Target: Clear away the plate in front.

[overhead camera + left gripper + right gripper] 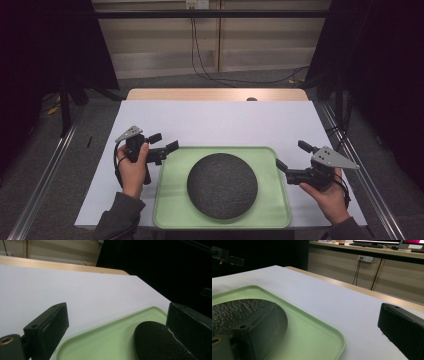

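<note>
We hold the left tongs (167,141) apart at the left rim of the green tray (170,200), gripping nothing. The right tongs (292,155) gape at its right rim. The dark round plate (222,186) lies in the tray on the tabletop (220,122).

A white table (215,120) is seen ahead of the grippers; cables (200,60) are hung on the wall far beyond them.

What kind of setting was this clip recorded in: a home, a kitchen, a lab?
Most likely a lab or office recording station. The table wears a plain white sheet, dark curtains flank it, and a counter with a monitor and wall sockets stands behind. A green tray carries a dark round plate.
</note>
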The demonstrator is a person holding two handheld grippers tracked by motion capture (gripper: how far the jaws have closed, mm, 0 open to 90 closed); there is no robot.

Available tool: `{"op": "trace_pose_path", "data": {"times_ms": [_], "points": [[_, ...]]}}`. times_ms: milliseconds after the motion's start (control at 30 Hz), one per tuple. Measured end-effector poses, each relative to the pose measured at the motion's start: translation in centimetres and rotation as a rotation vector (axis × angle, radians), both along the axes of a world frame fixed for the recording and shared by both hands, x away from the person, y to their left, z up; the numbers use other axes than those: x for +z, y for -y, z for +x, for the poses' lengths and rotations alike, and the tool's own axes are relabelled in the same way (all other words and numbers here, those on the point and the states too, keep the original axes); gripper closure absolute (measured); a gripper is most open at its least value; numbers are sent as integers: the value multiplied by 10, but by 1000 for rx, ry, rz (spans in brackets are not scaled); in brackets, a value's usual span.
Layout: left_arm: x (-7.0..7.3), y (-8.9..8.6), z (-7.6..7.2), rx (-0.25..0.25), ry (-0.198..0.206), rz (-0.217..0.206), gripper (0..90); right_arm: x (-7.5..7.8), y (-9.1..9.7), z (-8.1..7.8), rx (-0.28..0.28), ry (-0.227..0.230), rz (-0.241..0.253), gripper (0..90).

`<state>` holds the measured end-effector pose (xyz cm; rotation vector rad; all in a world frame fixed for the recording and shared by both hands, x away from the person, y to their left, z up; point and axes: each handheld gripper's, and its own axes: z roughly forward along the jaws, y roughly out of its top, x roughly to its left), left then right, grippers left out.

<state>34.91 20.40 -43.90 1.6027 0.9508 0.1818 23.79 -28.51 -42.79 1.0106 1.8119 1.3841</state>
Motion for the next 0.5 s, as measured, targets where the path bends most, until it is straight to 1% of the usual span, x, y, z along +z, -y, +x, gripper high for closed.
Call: {"op": "trace_pose_path", "data": {"times_ms": [100,133,200,233,267,333,367,400,433,500], "points": [[0,-4,-1,-12,25,35,41,0,1,0,-4,2,11,19],[0,-6,-1,-16,37,41,37,0,1,0,-7,2,13,18],[0,-9,-1,-20,47,49,36,0,2,1,-6,0,16,16],[0,-10,-2,-9,53,67,34,0,2,1,-8,-2,17,15],[0,-12,-2,-15,61,68,33,0,2,1,-5,-1,17,15],[0,-15,-2,-10,66,77,32,0,2,1,-2,-5,20,15],[0,-17,-3,-5,75,83,29,1,2,0,-5,-4,22,15],[1,-18,-3,-9,77,84,31,1,3,0,-5,-3,23,15],[1,-20,-3,-1,79,82,30,0,2,1,-5,-2,26,13],[2,-22,-4,2,95,87,30,0,3,1,-4,-10,26,11]]}}
